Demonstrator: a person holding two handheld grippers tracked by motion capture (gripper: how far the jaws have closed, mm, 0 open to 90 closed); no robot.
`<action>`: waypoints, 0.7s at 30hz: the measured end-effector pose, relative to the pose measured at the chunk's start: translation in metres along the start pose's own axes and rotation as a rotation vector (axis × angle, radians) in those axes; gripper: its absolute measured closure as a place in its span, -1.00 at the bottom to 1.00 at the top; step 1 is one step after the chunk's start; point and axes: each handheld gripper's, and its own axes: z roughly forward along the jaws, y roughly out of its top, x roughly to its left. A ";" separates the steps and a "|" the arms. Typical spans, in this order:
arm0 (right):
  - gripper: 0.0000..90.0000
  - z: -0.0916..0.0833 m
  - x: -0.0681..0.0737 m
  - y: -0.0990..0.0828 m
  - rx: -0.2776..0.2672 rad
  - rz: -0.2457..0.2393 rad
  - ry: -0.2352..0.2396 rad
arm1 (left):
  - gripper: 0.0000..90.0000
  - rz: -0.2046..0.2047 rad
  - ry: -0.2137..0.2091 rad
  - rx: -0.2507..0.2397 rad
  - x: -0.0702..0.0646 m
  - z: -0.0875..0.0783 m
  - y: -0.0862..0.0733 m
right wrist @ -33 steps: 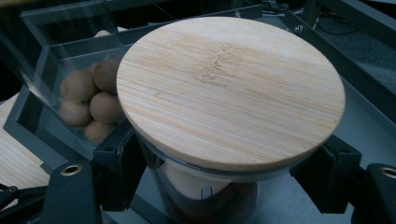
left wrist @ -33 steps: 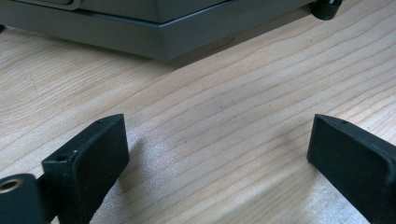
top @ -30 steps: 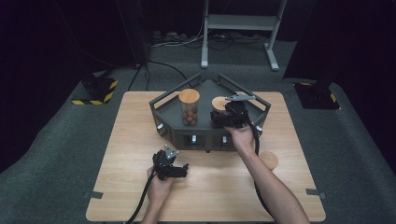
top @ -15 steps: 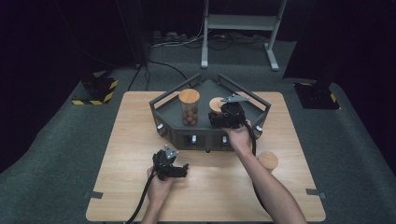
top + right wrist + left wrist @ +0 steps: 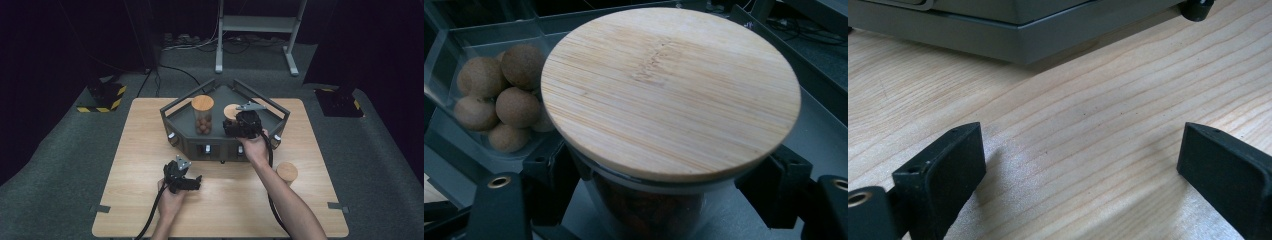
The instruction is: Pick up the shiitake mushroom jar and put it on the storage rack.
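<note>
The right gripper (image 5: 664, 195) pinches the lidded jar (image 5: 669, 95) just under its lid, inside the tray (image 5: 181, 116).

Pale striped bamboo lid (image 5: 669, 90) tops a clear glass jar (image 5: 649, 212) with perhaps reddish-brown contents; brown round nuts (image 5: 499, 100) beside; dark grey metal tray (image 5: 192, 145); light wood-grain table (image 5: 130, 150)

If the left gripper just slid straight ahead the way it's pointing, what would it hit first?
Most likely the dark grey tray. The left gripper rests low over the wooden table with its jaws wide apart and nothing between them, and only bare wood lies ahead before the tray's base. How far off that is remains hard to judge.
</note>
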 end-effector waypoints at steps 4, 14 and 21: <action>-0.52 0.000 -0.001 -0.001 -0.002 0.016 0.007 | -0.89 0.001 -0.001 0.001 0.000 0.000 0.000; -0.71 -0.008 -0.005 -0.006 -0.025 0.063 0.024 | -0.89 0.002 -0.001 0.000 0.000 0.000 0.000; -0.73 -0.011 -0.005 -0.007 -0.023 0.069 0.030 | -0.89 -0.002 -0.001 0.000 0.000 0.000 0.000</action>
